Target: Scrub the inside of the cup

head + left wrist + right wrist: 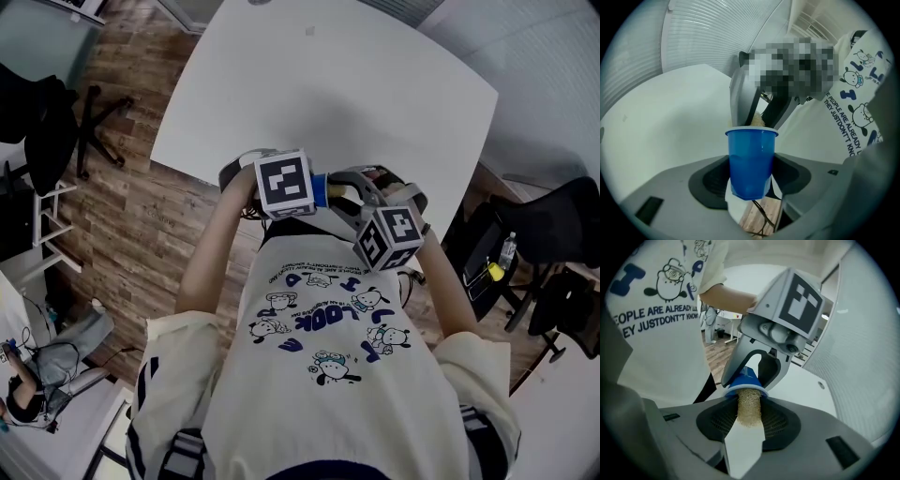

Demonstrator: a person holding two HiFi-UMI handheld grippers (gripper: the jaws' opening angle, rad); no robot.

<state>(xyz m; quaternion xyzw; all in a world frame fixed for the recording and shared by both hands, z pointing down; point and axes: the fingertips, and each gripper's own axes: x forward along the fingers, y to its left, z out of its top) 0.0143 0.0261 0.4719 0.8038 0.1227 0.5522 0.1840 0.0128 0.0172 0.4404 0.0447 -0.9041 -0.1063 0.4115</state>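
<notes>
A blue plastic cup (pixel 751 161) lies on its side between the jaws of my left gripper (pixel 751 185), which is shut on it, mouth pointing away. My right gripper (pixel 749 420) is shut on a tan, fibrous scrubbing sponge (pixel 749 408). The sponge's far end is pushed into the mouth of the cup (pixel 743 380). In the left gripper view the sponge (pixel 757 121) shows just over the cup's rim, with the right gripper's fingers behind it. In the head view the cup (pixel 320 190) sits between the two marker cubes, close to my chest and above the table's near edge.
A white table (pixel 328 84) stretches ahead of the grippers. Wooden floor (pixel 122 234) lies to the left, with a black office chair (pixel 56 122) on it; another chair (pixel 553 234) and a bottle (pixel 507 249) stand at the right. My printed white shirt (pixel 328 375) is right behind the grippers.
</notes>
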